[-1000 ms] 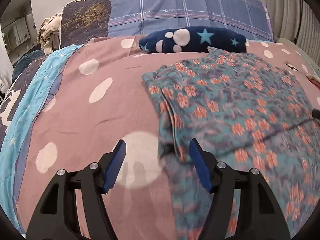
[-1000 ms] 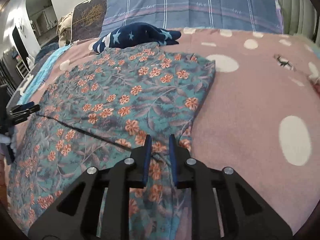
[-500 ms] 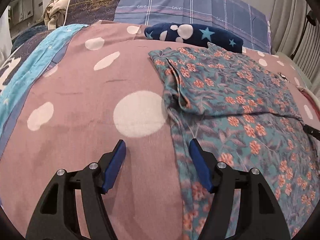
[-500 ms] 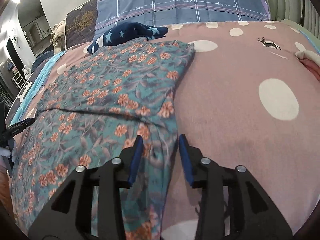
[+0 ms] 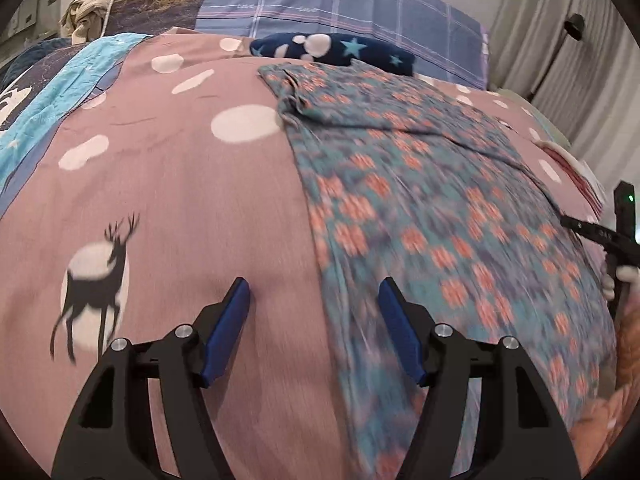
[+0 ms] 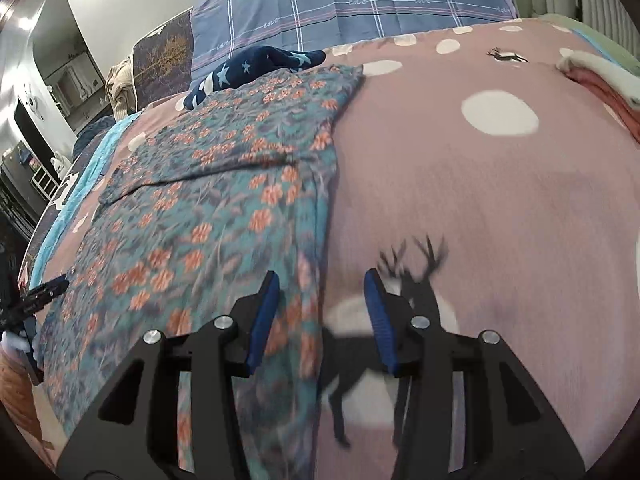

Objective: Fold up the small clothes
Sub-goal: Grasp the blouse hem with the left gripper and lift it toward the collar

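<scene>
Teal floral cloth (image 5: 420, 216), the garment to be folded, is spread on a pink bedcover (image 5: 192, 184) with white dots and deer prints, and its far part is already laid over itself once.

Seen from the left wrist, the left gripper (image 5: 314, 320) is held with its jaws wide apart and nothing between the pads. The left edge of the cloth runs down just inside the right jaw; bare bedcover lies between the jaws and to their left. Further right, at the border of this view, the other gripper is seen over the right edge of the cloth.

Seen from the right wrist, the right gripper (image 6: 320, 316) is opening its jaws. The right edge of the cloth passes between the jaws, close to the left one, but it is not pressed by the pads. A deer print is seen under the right jaw.

It is judged that the near edge of the cloth is the next thing to be taken. For a good fold, both grippers should be lowered on matching points of the two side edges, so that only the cloth is pinched and not the bedcover under it. The near part should then be lifted evenly and carried forward, and its edges should be laid on the edges of the folded part.

Beyond the jaws, a dark blue item with stars (image 6: 256, 70) lies at the far end of the cloth. On the blue checked pillow (image 6: 360, 4) behind it, the word "love" can be read, repeated along a line. No brand is legible.
</scene>
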